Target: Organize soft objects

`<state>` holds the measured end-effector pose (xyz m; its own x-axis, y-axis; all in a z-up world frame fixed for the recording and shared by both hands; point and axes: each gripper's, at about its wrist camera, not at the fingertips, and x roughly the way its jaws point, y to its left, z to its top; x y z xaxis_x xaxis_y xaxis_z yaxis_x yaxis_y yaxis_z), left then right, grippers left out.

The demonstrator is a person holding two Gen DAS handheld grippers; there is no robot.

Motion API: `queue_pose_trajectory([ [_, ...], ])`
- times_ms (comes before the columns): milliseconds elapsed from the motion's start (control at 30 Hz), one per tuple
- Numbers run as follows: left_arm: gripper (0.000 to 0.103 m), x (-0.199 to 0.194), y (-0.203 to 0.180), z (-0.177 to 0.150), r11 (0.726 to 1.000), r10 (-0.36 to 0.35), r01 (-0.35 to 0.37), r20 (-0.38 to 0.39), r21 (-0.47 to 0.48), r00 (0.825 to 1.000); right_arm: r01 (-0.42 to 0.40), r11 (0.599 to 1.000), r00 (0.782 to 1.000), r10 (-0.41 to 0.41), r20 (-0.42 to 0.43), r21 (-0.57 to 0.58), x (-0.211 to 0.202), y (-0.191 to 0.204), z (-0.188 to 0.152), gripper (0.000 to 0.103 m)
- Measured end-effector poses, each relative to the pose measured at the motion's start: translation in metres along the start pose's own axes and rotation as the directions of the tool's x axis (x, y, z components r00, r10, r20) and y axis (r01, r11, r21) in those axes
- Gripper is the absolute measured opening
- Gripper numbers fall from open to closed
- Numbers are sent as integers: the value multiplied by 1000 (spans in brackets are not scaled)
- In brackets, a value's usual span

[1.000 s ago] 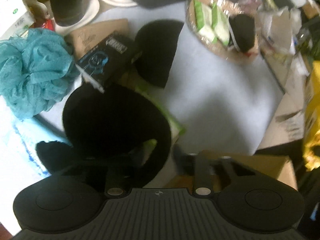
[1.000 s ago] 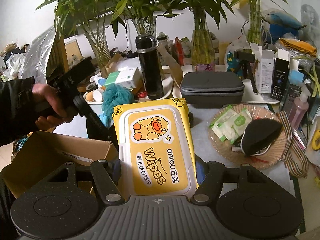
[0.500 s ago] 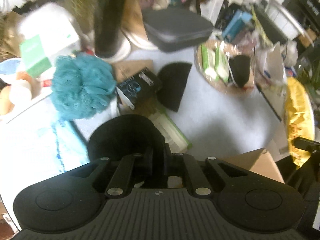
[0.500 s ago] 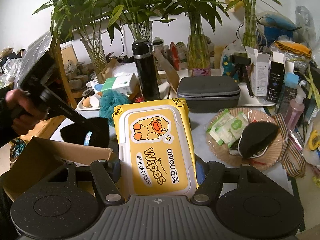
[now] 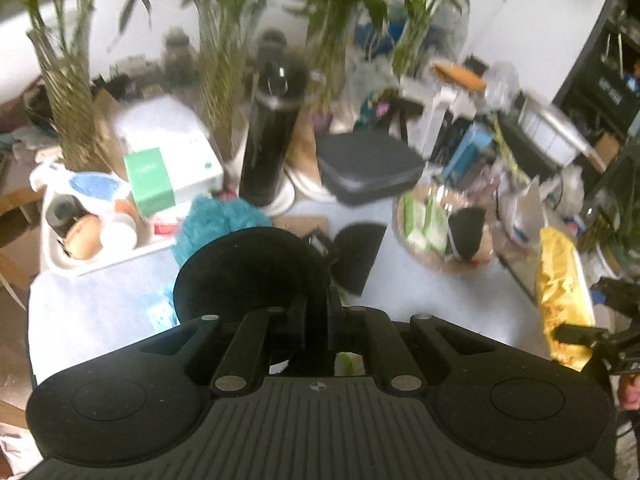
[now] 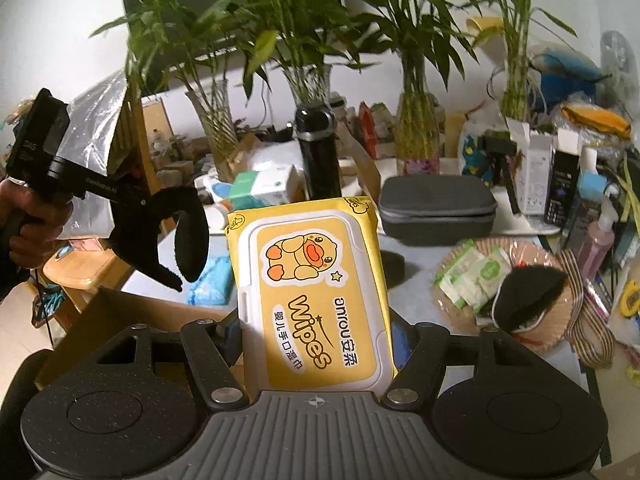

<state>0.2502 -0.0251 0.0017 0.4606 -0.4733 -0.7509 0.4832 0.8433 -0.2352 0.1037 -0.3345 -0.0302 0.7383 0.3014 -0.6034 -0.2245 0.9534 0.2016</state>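
My left gripper point(image 5: 316, 312) is shut on a black round soft pad point(image 5: 252, 272) and holds it up above the table; it shows at the left of the right wrist view point(image 6: 192, 246). My right gripper point(image 6: 312, 320) is shut on a yellow wipes pack point(image 6: 310, 296), held upright; the pack also shows edge-on in the left wrist view point(image 5: 560, 296). A teal mesh sponge point(image 5: 216, 220) lies on the table behind the pad. Another black half-round pad point(image 5: 360, 256) lies flat. A wicker plate point(image 6: 556, 256) holds small green wipe packets point(image 6: 476, 272) and a black pad point(image 6: 524, 296).
A cardboard box point(image 6: 120, 320) stands open at the lower left. A black flask point(image 6: 318, 152), a grey zip case point(image 6: 436, 208), a white tray point(image 5: 80, 264) of jars, plant vases and boxes crowd the back. A pink bottle point(image 6: 596, 240) stands right.
My left gripper closed on the black pad and lifted it off the table, tilting up toward the plants. My right gripper kept the wipes pack still.
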Motion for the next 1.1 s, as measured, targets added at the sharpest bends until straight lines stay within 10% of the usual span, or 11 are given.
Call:
queue_pose_trajectory([
  [533, 9, -96, -47, -33, 993, -117, 114, 130, 28, 985, -36, 999, 998, 38, 45, -33, -35, 33, 5, 69],
  [1100, 9, -82, -60, -106, 991, -125, 128, 48, -48, 991, -55, 998, 997, 57, 45, -44, -62, 50, -11, 69],
])
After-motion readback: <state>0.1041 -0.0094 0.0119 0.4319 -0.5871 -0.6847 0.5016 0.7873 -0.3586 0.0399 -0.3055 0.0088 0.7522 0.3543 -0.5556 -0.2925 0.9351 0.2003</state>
